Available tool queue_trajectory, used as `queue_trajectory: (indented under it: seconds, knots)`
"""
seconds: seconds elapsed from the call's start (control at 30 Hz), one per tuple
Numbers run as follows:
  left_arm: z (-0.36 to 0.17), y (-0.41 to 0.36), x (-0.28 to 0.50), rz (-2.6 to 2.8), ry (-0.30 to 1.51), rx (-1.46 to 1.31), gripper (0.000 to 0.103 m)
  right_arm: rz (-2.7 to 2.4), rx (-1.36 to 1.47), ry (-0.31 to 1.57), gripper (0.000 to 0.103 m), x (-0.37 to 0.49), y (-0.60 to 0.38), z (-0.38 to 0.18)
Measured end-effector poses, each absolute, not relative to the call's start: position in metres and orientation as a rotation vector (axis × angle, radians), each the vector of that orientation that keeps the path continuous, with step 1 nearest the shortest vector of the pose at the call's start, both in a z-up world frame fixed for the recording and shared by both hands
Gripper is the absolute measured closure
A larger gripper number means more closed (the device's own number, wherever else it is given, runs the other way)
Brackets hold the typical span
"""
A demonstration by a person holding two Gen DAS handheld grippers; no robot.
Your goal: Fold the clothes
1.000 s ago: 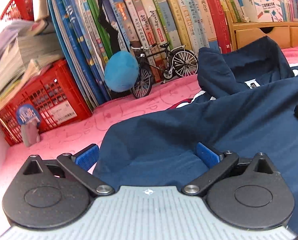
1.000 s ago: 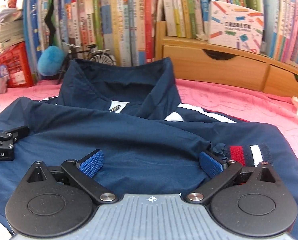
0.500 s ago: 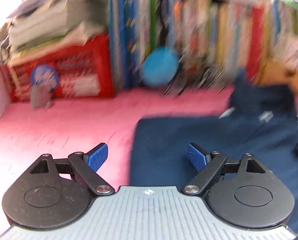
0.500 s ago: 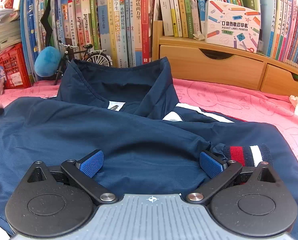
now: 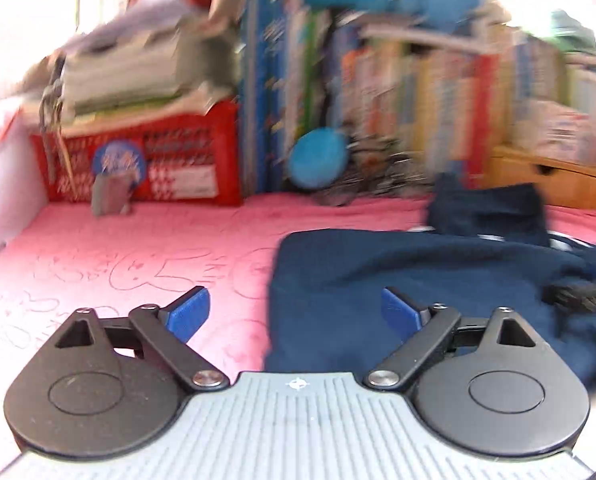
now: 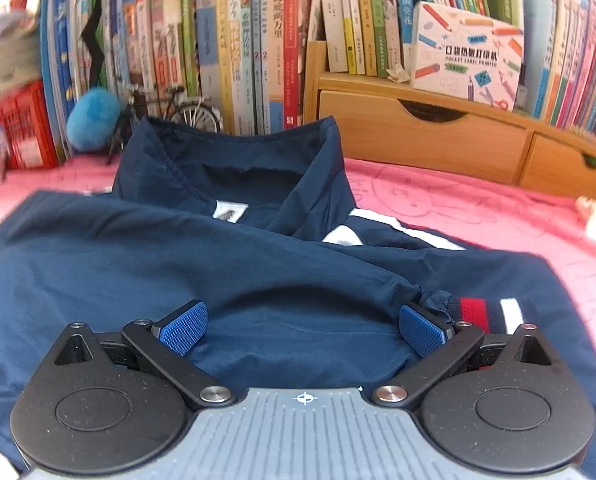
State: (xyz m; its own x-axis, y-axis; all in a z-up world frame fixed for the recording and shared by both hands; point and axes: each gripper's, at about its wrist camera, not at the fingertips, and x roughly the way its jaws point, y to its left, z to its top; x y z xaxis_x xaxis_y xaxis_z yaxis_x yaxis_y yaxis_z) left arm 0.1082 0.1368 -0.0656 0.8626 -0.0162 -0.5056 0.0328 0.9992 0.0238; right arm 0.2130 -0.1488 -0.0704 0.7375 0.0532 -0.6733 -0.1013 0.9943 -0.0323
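A navy jacket lies on the pink cloth, collar standing up at the back and sleeves folded across the body. A red-and-white striped cuff lies at the right. My right gripper is open and empty just above the folded sleeve. My left gripper is open and empty, above the jacket's left edge, one finger over the pink cloth. The left wrist view is blurred.
A row of books, a model bicycle and a blue fluffy ball stand behind the jacket. A red crate under a paper stack is at the back left. Wooden drawers run along the back right.
My left gripper has pulled back and to the left, off the jacket, and now sees its left edge and more pink cloth. My right gripper has barely moved. Both stay open.
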Motion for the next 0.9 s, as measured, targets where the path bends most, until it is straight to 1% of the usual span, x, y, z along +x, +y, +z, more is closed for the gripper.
queue_trajectory:
  seconds: [0.07,0.17,0.2,0.33,0.4,0.47,0.57,0.67,0.73,0.77,0.8,0.83,0.87,0.9]
  knots:
    - [-0.074,0.136,0.085,-0.061,0.539,0.067,0.003,0.120,-0.031,0.716,0.002,0.194,-0.154,-0.057]
    - [-0.099,0.134,0.072,-0.032,0.616,0.162,0.003,0.247,0.043,0.688,0.001,0.154,-0.171,-0.040]
    - [-0.106,0.135,0.072,-0.005,0.650,0.190,0.001,0.266,0.051,0.688,0.001,0.142,-0.178,-0.037]
    - [-0.106,0.157,0.063,0.049,0.682,0.103,0.000,0.138,-0.024,0.747,0.001,0.115,-0.216,-0.052]
    - [-0.103,0.161,0.054,0.066,0.678,0.122,0.002,-0.001,-0.089,0.774,0.013,0.107,-0.238,-0.060]
    - [-0.093,0.168,0.046,0.040,0.660,0.120,0.002,-0.027,-0.054,0.741,0.013,0.086,-0.257,-0.050]
    - [-0.077,0.179,0.039,-0.017,0.623,0.103,0.002,0.017,0.034,0.666,0.008,0.053,-0.281,-0.031]
    - [-0.057,0.177,0.059,-0.033,0.582,0.079,0.002,0.001,0.044,0.632,0.007,0.047,-0.299,-0.019]
    - [-0.048,0.162,0.087,-0.075,0.569,0.080,0.005,-0.045,0.052,0.630,0.015,0.060,-0.303,-0.012]
    - [-0.044,0.153,0.101,-0.102,0.563,0.081,0.015,-0.056,0.064,0.634,0.031,0.070,-0.302,-0.010]
    - [-0.040,0.144,0.116,-0.129,0.558,0.083,0.034,-0.033,0.077,0.640,0.051,0.081,-0.297,-0.008]
    - [-0.036,0.134,0.130,-0.156,0.552,0.085,0.045,0.004,0.082,0.648,0.055,0.093,-0.288,-0.006]
    - [-0.035,0.121,0.145,-0.196,0.555,0.094,0.059,0.041,0.087,0.655,0.057,0.106,-0.280,-0.005]
    - [-0.039,0.103,0.161,-0.244,0.567,0.108,0.057,0.075,0.080,0.664,0.061,0.120,-0.267,-0.005]
